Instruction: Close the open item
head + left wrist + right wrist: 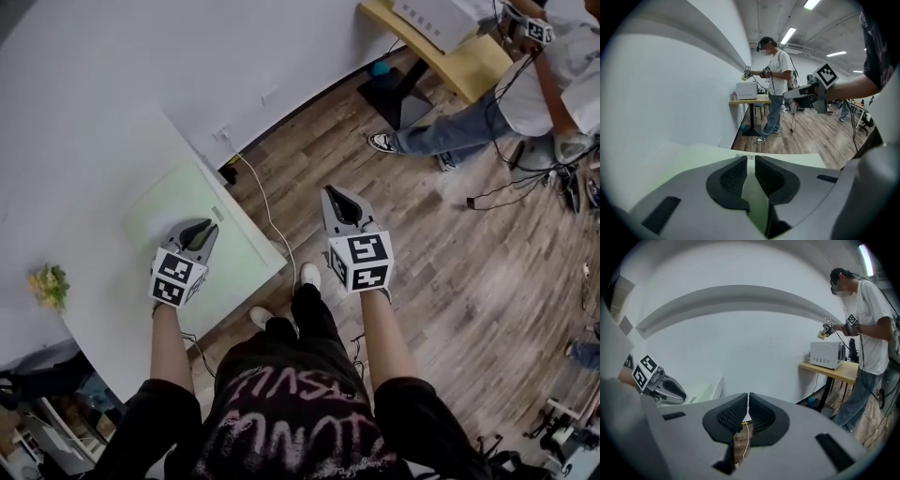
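I cannot pick out any open item in these views. My left gripper (208, 228) hovers over the pale green top of a white table (234, 281), shut down to a thin slit with nothing in it. In its own view the left gripper (750, 158) points along that green top (712, 153). My right gripper (331, 191) is held over the wooden floor beside the table's corner, and the tips of the right gripper (748, 395) touch, holding nothing. Each gripper shows in the other's view: the right gripper (788, 95), and the left gripper (670, 390).
A white cable (267, 211) runs across the floor by the table's corner. Yellow flowers (49, 286) lie at the far left. Farther off another person (534, 94) stands by a yellow table (469, 61) with a white microwave (826, 355) on it. Cables trail on the floor at right.
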Tool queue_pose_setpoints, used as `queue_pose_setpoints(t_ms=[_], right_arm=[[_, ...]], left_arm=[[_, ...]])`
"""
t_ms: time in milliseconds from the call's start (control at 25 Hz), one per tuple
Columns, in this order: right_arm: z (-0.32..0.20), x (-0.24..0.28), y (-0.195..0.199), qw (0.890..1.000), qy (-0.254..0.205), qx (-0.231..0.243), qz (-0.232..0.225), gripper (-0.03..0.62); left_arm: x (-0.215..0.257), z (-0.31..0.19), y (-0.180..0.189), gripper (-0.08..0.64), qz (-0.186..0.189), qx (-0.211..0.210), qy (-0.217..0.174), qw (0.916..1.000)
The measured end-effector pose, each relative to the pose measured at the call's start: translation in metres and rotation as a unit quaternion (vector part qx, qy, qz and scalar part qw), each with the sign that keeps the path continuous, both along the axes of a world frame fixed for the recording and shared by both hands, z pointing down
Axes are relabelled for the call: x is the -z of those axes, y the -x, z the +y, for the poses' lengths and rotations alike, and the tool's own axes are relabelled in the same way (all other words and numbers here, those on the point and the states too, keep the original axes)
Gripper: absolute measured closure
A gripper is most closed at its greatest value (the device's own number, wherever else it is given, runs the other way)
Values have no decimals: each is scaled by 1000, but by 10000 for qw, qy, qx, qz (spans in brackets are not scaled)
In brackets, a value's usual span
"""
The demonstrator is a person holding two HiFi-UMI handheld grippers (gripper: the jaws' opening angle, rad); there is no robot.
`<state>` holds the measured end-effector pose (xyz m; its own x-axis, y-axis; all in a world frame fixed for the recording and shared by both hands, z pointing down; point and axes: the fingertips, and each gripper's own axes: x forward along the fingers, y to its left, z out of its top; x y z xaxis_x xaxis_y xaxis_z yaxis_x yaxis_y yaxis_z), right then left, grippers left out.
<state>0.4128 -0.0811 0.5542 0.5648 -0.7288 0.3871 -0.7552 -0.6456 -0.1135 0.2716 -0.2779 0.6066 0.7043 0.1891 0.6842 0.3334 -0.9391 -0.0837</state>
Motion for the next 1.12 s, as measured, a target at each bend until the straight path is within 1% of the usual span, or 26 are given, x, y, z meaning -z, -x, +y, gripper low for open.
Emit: queue_pose_setpoints(t_ms=[80,160,360,520,680,920,1000,1120], right_arm=[[10,-3,-3,10000,2,-93,-30,566],[17,-5,-5,9998,7,-166,-56,566],[29,-14,-7,9996,54,-274,-101,566],[27,-14,-6,9996,61,-247,-114,566],[22,-10,-5,9998,37,-180,-80,566],[7,0,4,10000,-28,-4,9,566],[1,6,9,9999,-34,90,47,566],[-9,13,16,9997,-66,219,131,566]], left_arm=[[-9,4,0,494,-153,-48,-92,9998],[-15,6,-2,494,-215,-34,-103,9997],[-20,7,-5,499,-451,-40,21,9990],[-23,8,-7,500,-580,-7,71,9983],[-23,7,-8,500,-737,71,225,9970],[-21,5,-5,500,-557,123,247,9981],[-14,2,-5,504,-423,289,360,9980],[4,-6,-2,520,-135,661,552,9962]])
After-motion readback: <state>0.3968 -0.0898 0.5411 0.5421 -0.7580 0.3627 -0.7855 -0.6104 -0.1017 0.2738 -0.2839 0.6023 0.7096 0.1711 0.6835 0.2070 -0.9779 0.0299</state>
